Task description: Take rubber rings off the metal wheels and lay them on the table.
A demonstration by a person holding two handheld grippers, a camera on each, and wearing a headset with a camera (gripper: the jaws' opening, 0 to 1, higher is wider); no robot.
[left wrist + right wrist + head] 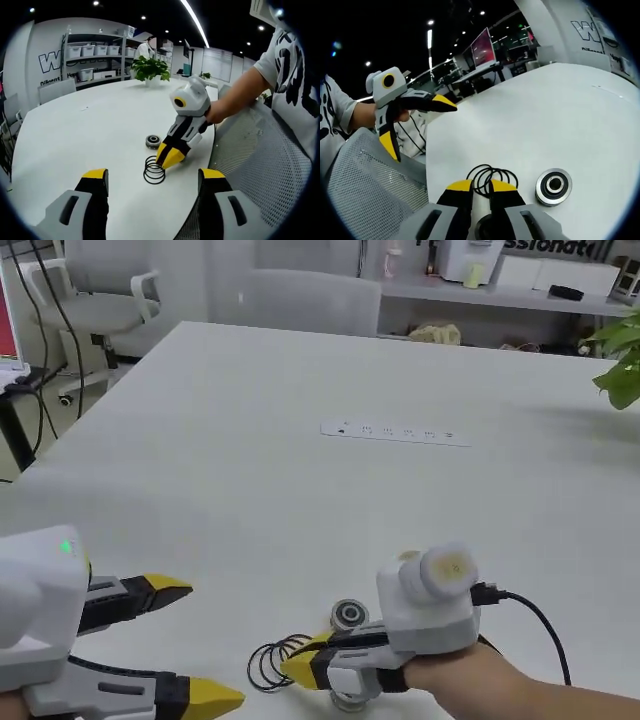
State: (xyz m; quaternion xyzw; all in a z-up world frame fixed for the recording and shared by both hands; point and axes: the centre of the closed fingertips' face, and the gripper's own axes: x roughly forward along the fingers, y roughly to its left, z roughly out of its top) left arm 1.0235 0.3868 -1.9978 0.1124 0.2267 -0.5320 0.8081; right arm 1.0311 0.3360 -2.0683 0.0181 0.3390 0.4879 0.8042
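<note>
Right gripper point(481, 189) pressed together over the rings point(495, 178), left gripper point(153, 176) spread; on withdrawal the pile could be snagged by its tips.

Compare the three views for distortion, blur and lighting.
Head view: straight lines, soft even light on the white table, faint shadows; the left gripper near the frame edge looks slightly soft. Left gripper view: fisheye curves the table's edge, a ceiling light strip glares, the rubber rings are sharp. Right gripper view: same bending, dark ceiling, crisp metal wheel.
</note>
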